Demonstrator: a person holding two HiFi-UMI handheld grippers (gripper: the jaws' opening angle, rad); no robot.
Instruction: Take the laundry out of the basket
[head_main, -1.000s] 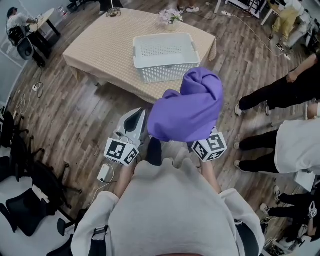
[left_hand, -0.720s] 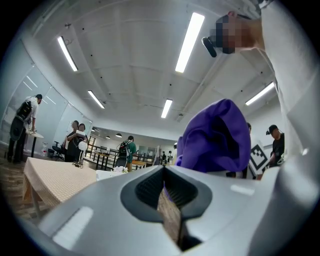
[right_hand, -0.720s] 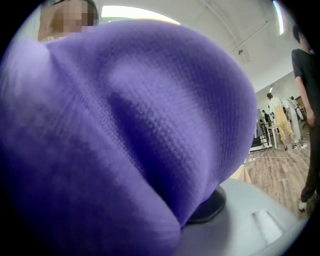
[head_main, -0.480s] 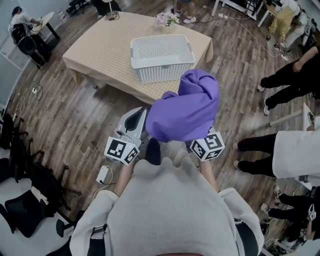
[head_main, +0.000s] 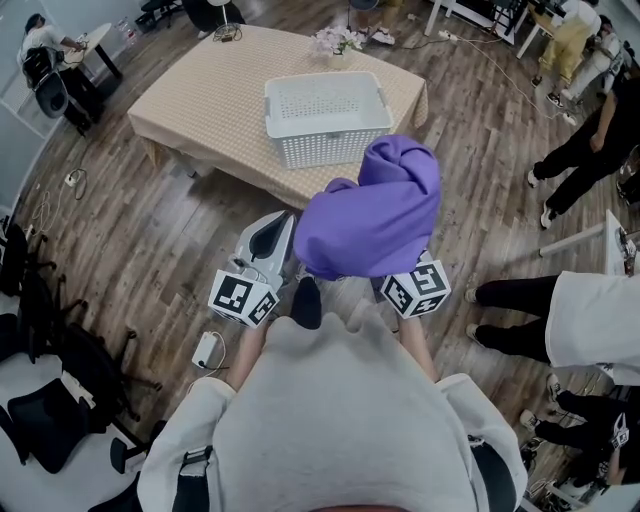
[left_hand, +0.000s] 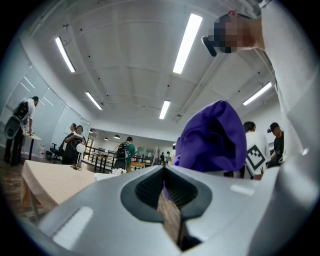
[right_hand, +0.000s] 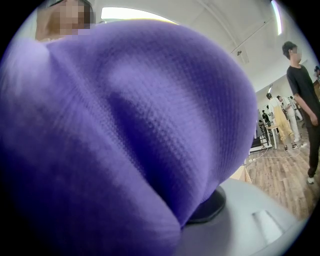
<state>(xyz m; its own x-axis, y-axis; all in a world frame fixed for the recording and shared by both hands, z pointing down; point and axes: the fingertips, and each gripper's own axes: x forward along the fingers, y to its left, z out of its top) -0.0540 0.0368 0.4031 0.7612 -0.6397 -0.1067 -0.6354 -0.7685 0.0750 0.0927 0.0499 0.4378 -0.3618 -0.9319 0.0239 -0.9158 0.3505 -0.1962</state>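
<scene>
While right gripper (head_main: 415, 288) clamps it, purple garment (head_main: 375, 215) stands upright.

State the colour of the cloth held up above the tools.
The cloth is solid purple; the head view shows it best.

An open-plan office or lab: brown wood-plank floor (head_main: 150, 235), long white ceiling strip lights (left_hand: 187, 36), black wheeled office chairs (head_main: 40, 425) at the left edge, a light desk (head_main: 90, 42) with someone seated, loose floor cables (head_main: 42, 212), standing people (head_main: 590, 150).
</scene>
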